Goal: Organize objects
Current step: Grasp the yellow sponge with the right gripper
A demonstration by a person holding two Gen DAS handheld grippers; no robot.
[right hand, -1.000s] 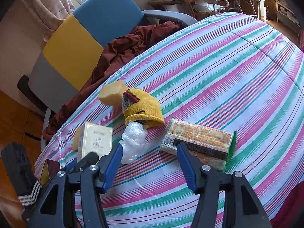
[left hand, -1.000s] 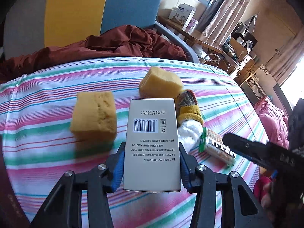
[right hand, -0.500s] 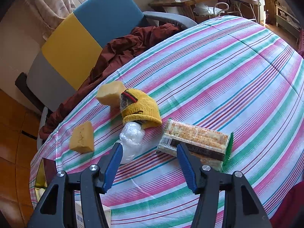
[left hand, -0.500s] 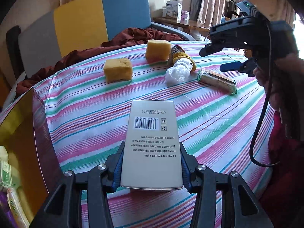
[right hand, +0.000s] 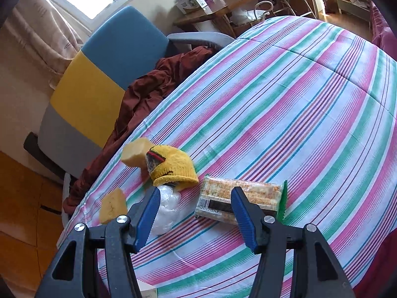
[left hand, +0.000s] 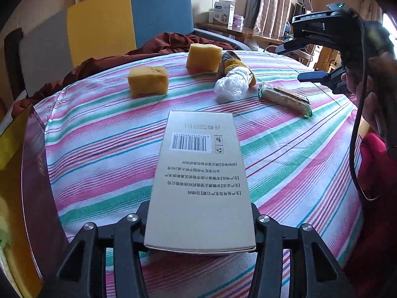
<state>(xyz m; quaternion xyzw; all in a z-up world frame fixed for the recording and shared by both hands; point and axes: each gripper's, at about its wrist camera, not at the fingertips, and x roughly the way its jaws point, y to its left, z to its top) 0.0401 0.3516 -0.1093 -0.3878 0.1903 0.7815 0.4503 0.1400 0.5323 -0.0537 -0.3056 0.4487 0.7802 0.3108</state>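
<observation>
While the left gripper (left hand: 201,226) clamps a beige carton (left hand: 199,181) by its near end, barcode face up, the carton hangs above the striped bench cloth (left hand: 99,149). Right gripper (right hand: 196,213) stands spread, holding nothing, above a cracker packet (right hand: 243,198) and a clear plastic bag (right hand: 167,211). A yellow knit hat (right hand: 173,166) touches the bag. Two yellow sponges (left hand: 148,80) (left hand: 204,58) sit further back, apart from each other. A dark red box (left hand: 32,186) stands at the left edge.
</observation>
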